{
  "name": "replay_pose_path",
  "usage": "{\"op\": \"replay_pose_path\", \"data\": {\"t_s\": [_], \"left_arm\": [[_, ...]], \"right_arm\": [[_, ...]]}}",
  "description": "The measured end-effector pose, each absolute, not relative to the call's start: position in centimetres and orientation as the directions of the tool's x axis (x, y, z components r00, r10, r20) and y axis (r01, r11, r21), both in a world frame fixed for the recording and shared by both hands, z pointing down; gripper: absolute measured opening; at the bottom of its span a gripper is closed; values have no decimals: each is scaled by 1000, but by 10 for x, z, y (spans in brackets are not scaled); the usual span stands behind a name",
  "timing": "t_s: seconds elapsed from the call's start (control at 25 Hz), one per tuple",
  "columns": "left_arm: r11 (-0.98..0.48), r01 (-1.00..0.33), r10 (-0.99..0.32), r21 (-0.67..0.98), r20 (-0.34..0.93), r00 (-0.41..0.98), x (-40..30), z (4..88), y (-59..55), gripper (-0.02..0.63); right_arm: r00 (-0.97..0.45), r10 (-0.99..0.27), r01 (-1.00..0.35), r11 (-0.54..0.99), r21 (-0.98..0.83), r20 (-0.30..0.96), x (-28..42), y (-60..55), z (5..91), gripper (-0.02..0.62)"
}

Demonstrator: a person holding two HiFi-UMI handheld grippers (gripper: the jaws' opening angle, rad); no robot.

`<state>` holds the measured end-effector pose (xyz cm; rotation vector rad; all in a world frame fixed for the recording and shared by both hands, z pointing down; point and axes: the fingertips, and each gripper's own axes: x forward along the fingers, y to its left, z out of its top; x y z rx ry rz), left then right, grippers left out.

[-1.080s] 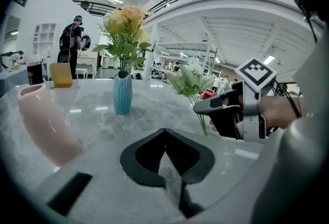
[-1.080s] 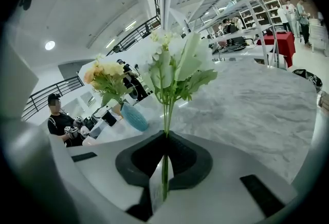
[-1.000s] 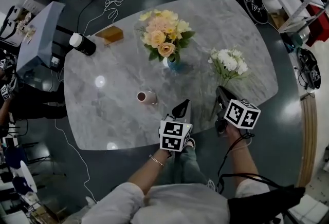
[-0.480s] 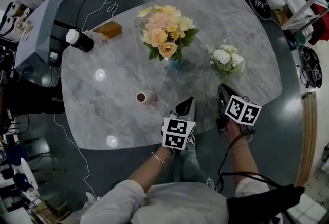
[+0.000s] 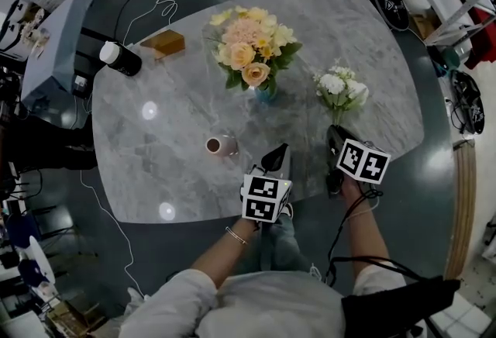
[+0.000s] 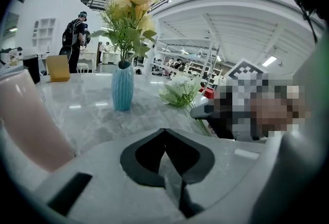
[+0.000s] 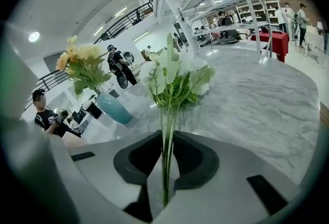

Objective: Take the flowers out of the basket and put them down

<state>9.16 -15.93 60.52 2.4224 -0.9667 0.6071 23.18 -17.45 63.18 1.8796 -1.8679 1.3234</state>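
Pinching the white flowers by their stems in the right tool, blooms ahead; holding the left tool closed, empty.

Pink cup cut by frame edge, blue vase mostly hidden (head view)

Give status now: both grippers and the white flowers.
Left gripper shut, empty. Right gripper shut on white flowers, at stems. Blue vase, pink cup stand apart, leftward.
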Motion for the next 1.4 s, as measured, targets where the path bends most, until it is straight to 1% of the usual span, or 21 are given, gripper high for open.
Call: {"op": "replay_pose_path", "data": {"t_s": [0.36,0.76,0.96,1.04,1.2,1.4], "left_arm": [[-639,-730,-536,242,541,648,88,598,-160,10],[-629,-742,-566,231,519,641,80,575,-149,10],[-602,-766,-614,225,483,625,68,552,-149,9],[-581,-782,-637,228,470,611,60,541,-149,9],[-548,-808,-689,215,430,583,43,513,-146,9],[-507,-839,-753,195,374,542,10,478,-141,10]], "right_arm": [[-183,-720,-871,-198,-450,670,234,-172,624,83],[-121,-764,-898,-188,-398,633,243,-160,586,94],[-124,-840,-917,-107,-384,529,230,-162,541,91],[-133,-867,-921,-71,-384,480,219,-160,523,78],[-163,-894,-925,-10,-381,418,192,-153,493,44],[-196,-916,-927,57,-370,349,158,-153,456,28]]}}
